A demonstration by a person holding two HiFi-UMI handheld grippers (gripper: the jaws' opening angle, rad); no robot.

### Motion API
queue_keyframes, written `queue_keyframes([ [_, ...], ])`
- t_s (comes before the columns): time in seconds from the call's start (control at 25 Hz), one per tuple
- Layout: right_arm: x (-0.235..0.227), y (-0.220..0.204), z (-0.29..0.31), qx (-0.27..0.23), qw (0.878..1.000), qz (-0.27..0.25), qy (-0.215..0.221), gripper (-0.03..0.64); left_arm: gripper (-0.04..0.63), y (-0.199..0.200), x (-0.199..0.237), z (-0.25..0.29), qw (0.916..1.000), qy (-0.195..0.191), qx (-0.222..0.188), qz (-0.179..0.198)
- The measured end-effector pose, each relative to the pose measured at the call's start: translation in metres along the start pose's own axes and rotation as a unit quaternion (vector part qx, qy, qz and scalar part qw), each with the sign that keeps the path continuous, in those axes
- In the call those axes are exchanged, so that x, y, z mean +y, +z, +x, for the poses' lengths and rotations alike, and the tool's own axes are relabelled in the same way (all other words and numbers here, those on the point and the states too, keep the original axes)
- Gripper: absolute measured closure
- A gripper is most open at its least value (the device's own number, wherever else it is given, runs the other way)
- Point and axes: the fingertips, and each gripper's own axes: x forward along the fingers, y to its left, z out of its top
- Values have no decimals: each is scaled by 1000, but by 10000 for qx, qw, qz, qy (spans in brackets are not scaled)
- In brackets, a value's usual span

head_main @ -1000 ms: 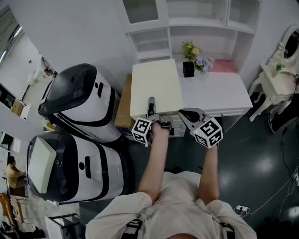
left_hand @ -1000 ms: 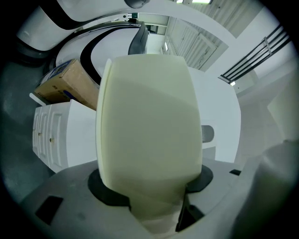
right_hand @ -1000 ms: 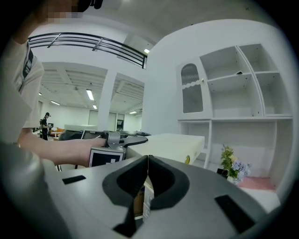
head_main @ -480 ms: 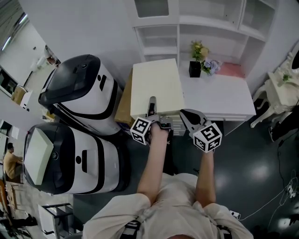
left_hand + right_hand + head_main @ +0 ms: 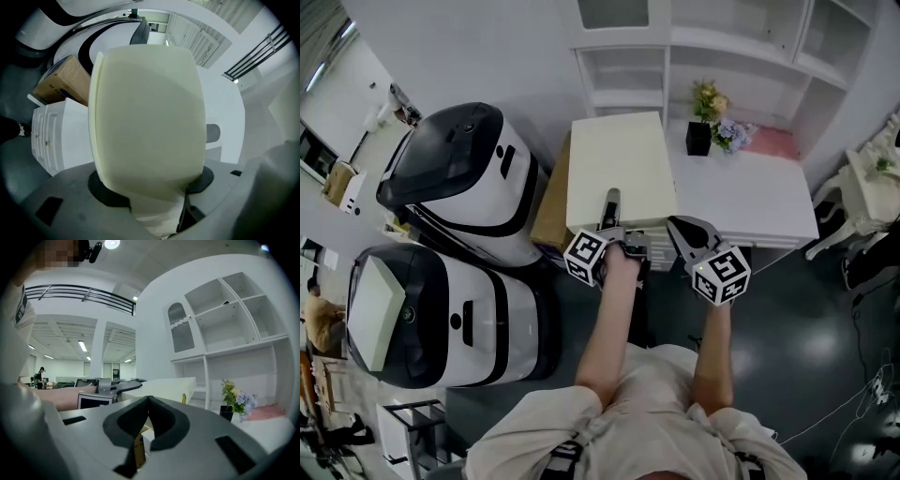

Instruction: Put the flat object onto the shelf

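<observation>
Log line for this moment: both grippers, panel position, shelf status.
left gripper: shut on flat panel | right gripper: shut, empty | flat panel: over left end of desk, not yet on shelf

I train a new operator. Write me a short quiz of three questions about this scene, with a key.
1. True or false: the right tool is shut and empty.
2. What grips the board? A the left tool; B the right tool; C both.
3. Fill in: the flowers stand on the ____.
Key: 1 true; 2 A; 3 desk.
</observation>
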Motion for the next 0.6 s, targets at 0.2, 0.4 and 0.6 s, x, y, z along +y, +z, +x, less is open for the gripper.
queue_keyframes([
  [0.2, -12, -2, 7, 32, 10000, 22, 70, 549, 314, -3, 5, 14, 10000, -32, 82, -25],
  [0.4, -24, -1, 19, 31, 9999, 58, 142, 549, 314, -1, 5, 33, 9998, -59, 176, -5],
  [0.6, -35, -5, 36, 196, 9993, -19, 304, 548, 314, 4, 10, 56, 9995, -63, 302, 8],
])
